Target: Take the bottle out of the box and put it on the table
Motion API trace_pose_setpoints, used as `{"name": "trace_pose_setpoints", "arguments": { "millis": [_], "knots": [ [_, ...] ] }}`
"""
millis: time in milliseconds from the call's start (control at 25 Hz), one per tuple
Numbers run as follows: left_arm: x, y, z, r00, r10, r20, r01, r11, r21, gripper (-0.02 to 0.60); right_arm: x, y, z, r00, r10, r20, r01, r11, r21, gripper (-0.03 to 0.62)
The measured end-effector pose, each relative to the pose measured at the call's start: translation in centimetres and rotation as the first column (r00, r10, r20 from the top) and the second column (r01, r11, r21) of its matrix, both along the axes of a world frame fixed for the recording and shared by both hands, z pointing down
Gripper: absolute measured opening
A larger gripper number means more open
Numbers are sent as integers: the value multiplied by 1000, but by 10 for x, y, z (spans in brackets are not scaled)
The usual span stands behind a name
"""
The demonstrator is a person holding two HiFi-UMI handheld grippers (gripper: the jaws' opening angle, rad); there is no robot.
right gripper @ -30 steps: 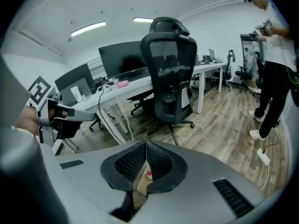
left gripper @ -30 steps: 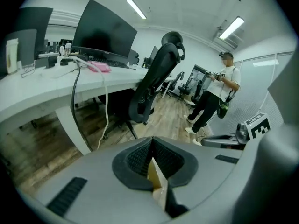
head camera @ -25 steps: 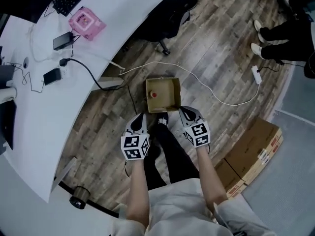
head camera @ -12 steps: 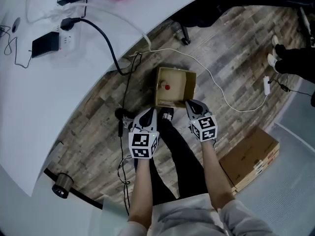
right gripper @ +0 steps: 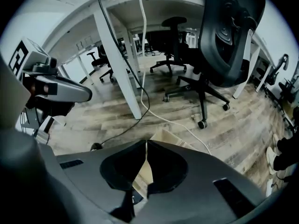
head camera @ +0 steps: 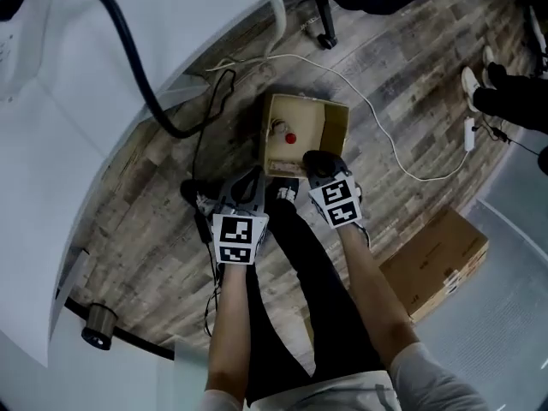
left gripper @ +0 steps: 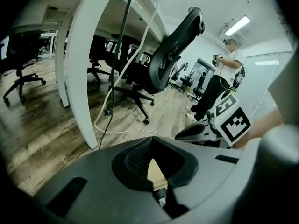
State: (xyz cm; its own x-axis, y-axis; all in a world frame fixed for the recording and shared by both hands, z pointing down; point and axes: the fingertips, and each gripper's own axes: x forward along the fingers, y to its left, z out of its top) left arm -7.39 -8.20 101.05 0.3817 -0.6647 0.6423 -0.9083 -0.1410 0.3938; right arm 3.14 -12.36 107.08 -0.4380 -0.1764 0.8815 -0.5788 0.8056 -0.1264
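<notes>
Wood-plank floor (head camera: 402,67) bears the open box (head camera: 334,122), which stands just off the edge of the curved white table (head camera: 60,187). Bottle (head camera: 291,138) is inside the box, red cap showing; whether it stands upright cannot be told. It is untouched, so no part of the task is done as far as the views show.

Left gripper (head camera: 251,182) hangs just short of the box's near left corner, jaws closed together with nothing between them. Right gripper (head camera: 314,163) hangs at the box's near right corner, jaws likewise closed on nothing.

Judged outstanding: open one gripper, reach into the box, grip the bottle, lift it clear, set it on the table.

Obstructions noted:
- Black cable (head camera: 139,80) drops from the table left of the box
- White cable (head camera: 374,114) loops behind and right of the box
- Chair base (head camera: 324,24) stands beyond the box
- Carton (head camera: 437,259) lies well right of the box, clear of the route
- Box walls confine the reach
</notes>
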Motion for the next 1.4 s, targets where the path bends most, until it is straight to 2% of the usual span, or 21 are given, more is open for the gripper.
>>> {"name": "trace_pose_setpoints", "arguments": {
  "millis": [120, 320, 560, 600, 720, 880, 1040, 1080, 1120, 1400],
  "knots": [
    [13, -5, 26, 1000, 29, 9, -28, 1000, -12, 14, 2, -1, 31, 1000, -6, -9, 6, 1000, -26, 52],
    [39, -8, 60, 992, 120, 29, -121, 993, 8, 14, 10, 0, 84, 995, -91, -38, 89, 995, -36, 94],
    [53, -7, 103, 988, 149, 41, -149, 989, -2, 14, 15, -6, 132, 985, -171, -33, 170, 985, -37, 175],
    [55, -7, 108, 988, 151, 43, -151, 989, -2, 14, 13, -6, 137, 981, -190, -27, 189, 981, -35, 206],
    [60, -5, 119, 986, 162, 41, -162, 987, -2, 14, 7, 1, 150, 966, -256, -29, 255, 966, -37, 236],
    [57, -2, 128, 983, 173, 56, -173, 985, 3, 14, -1, 5, 169, 933, -352, -74, 350, 936, -39, 252],
    [51, 4, 133, 986, 156, 54, -156, 988, -4, 14, -1, 5, 176, 907, -405, -120, 404, 914, -31, 241],
    [49, 7, 135, 987, 150, 49, -150, 989, -12, 14, -1, 5, 178, 902, -410, -133, 411, 912, -22, 197],
    [47, 10, 136, 988, 148, 46, -147, 989, -21, 14, -2, 6, 179, 900, -411, -144, 413, 911, -14, 187],
    [29, 19, 124, 991, 129, 41, -128, 991, -22, 14, 0, 10, 175, 898, -395, -196, 396, 917, -33, 183]
  ]
}}
